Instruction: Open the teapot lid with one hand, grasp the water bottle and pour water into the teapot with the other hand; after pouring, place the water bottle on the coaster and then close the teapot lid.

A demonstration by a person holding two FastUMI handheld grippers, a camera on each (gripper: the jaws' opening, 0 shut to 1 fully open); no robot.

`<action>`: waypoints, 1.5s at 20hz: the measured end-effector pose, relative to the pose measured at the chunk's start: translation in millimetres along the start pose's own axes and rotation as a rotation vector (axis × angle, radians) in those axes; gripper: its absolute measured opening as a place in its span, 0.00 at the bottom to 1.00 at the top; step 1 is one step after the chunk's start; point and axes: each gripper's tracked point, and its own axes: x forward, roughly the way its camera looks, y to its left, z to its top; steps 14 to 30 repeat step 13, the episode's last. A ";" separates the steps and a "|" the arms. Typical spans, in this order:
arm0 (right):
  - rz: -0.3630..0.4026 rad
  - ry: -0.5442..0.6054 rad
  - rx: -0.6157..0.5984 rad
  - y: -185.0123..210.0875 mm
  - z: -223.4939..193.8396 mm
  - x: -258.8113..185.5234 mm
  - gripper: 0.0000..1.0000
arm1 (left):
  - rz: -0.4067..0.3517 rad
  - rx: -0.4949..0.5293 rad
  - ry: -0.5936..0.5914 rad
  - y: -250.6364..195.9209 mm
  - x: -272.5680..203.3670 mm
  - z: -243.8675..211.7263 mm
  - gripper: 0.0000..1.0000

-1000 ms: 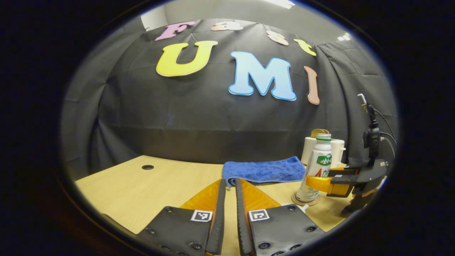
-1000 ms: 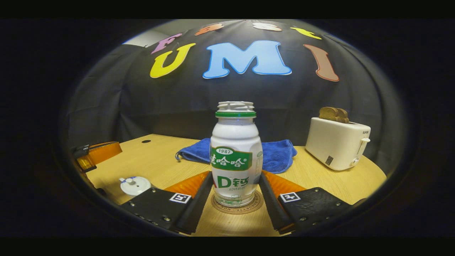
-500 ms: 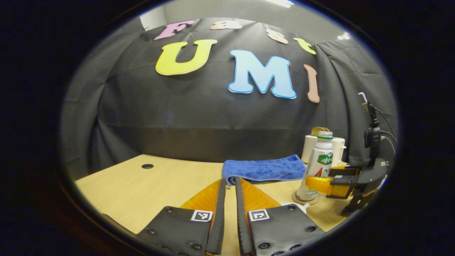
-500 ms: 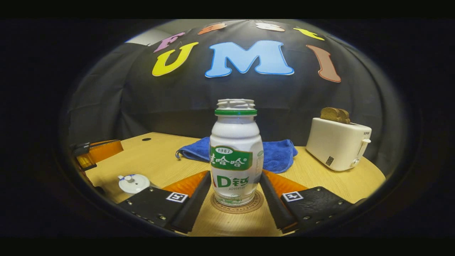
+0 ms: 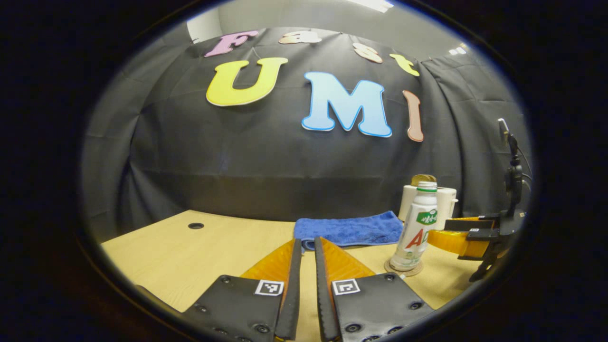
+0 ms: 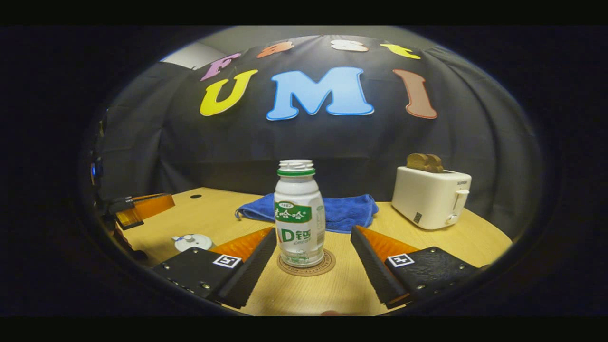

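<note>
A white water bottle [image 6: 299,213] with a green label and no cap stands upright on a round cork coaster [image 6: 323,266]. My right gripper [image 6: 313,230] is open, its fingers apart from the bottle on both sides. In the left gripper view the bottle [image 5: 418,223] stands on the coaster [image 5: 403,270], with the right gripper [image 5: 451,237] just to its right. The white teapot lid [image 6: 192,241] with its knob sits low at the left, the teapot's body hidden. My left gripper [image 5: 306,242] is shut with nothing between its fingers; it also shows at the left edge [image 6: 142,209].
A folded blue towel [image 6: 351,213] lies behind the bottle. A white toaster [image 6: 430,197] with bread in it stands at the back right. The wooden table [image 5: 213,247] has a cable hole [image 5: 195,225] at the far left.
My right gripper has opened and drawn back from the bottle, which now stands free on the coaster. The left gripper has hardly moved.
</note>
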 end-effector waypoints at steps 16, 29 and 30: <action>-0.065 -0.128 -0.033 11.7 18.1 -91.7 0.96 | -0.023 -0.048 -0.038 -55.2 -93.5 13.9 0.20; -0.065 -0.128 -0.033 11.7 18.1 -91.7 0.96 | -0.023 -0.048 -0.038 -55.2 -93.5 13.9 0.20; -0.065 -0.128 -0.033 11.7 18.1 -91.7 0.96 | -0.023 -0.048 -0.038 -55.2 -93.5 13.9 0.20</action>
